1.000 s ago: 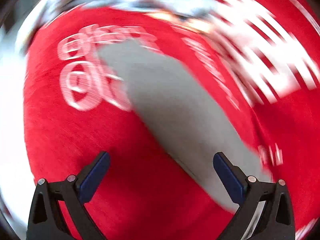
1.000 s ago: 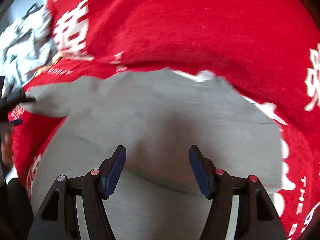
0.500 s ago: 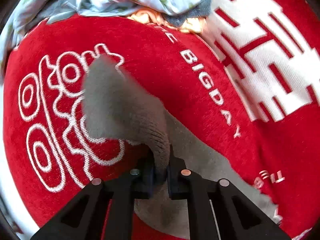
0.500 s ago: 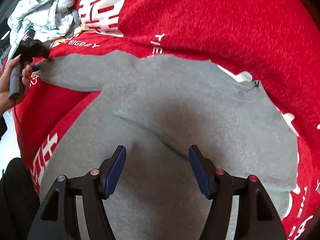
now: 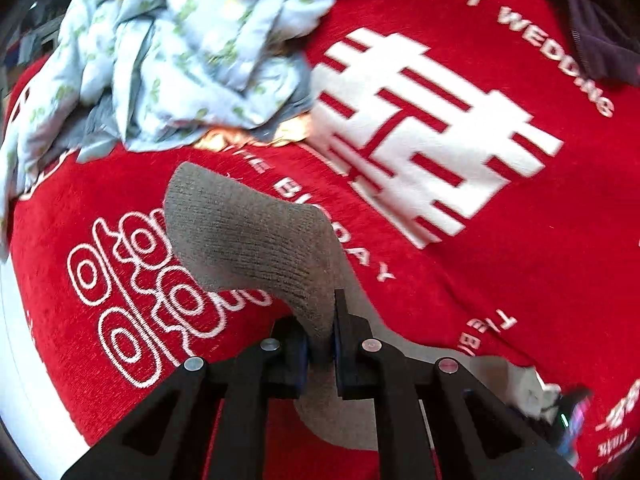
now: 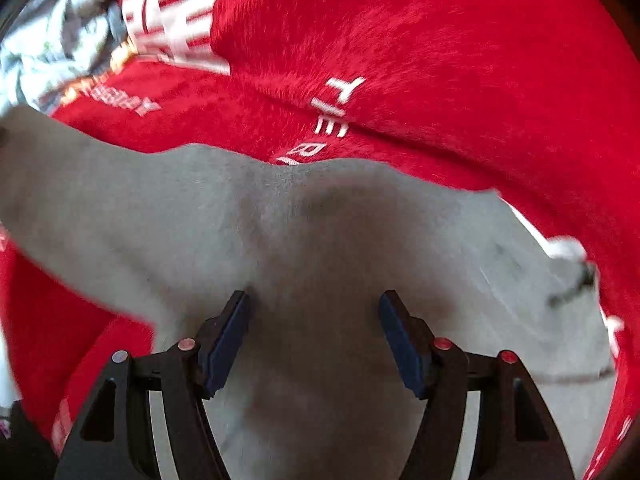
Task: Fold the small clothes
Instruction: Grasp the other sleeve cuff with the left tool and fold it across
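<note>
A small grey knit sweater [image 6: 320, 240] lies on a red blanket [image 6: 440, 60] with white lettering. My left gripper [image 5: 320, 344] is shut on the grey sleeve [image 5: 256, 236], whose cuff end stands up and droops over in front of the jaws. My right gripper [image 6: 314, 332] is open, its blue pads [image 6: 224, 336] low over the sweater's body, with nothing between them. The sleeve stretches off to the left in the right wrist view [image 6: 80, 184].
A heap of pale blue patterned clothes [image 5: 180, 52] lies at the back left on the blanket, also blurred in the right wrist view [image 6: 52, 40]. A dark garment [image 5: 600, 40] sits at the far right. The blanket's white edge [image 5: 12, 340] is at the left.
My left gripper went from open to shut on the sleeve and has lifted it. My right gripper has moved in closer over the sweater's body, still open.
</note>
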`<state>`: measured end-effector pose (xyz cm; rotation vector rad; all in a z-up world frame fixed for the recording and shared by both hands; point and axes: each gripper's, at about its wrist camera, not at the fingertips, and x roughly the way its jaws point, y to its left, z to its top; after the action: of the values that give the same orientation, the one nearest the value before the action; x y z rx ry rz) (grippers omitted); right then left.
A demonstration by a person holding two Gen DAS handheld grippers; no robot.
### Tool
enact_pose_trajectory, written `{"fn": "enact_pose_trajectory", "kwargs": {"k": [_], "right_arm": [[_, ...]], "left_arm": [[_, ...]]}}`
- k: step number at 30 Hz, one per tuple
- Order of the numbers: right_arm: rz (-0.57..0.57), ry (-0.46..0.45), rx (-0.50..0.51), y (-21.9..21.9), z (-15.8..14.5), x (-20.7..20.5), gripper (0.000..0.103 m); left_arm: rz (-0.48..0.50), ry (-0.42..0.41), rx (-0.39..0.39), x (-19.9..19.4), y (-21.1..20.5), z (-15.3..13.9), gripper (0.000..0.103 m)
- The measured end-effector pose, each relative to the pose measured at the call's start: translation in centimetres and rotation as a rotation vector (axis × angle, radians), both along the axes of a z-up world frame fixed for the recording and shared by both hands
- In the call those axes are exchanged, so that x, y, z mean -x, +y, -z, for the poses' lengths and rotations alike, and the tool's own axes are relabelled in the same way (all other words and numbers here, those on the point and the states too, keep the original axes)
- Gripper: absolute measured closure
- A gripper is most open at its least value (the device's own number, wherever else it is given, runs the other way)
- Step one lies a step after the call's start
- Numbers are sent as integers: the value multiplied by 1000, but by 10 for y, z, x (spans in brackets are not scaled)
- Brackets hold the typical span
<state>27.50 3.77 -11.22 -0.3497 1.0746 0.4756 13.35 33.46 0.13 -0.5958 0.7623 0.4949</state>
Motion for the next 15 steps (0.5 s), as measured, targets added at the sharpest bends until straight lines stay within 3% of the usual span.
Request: {"fn": "enact_pose_trajectory", "kwargs": {"k": [5, 8, 12, 15], "right_arm": [[24, -5, 53, 17, 12, -28, 14], [44, 12, 61, 15, 4, -33, 17], [84, -53, -81, -29, -39, -4, 19], [132, -106, -136, -85, -63, 27, 19]], "left_arm": [[29, -33, -1, 5, -12, -15, 93], [53, -30, 12, 0, -22, -21, 93], [112, -53, 5, -3, -50, -36, 93], [183, -34, -11, -15, -89, -44, 93]]}}
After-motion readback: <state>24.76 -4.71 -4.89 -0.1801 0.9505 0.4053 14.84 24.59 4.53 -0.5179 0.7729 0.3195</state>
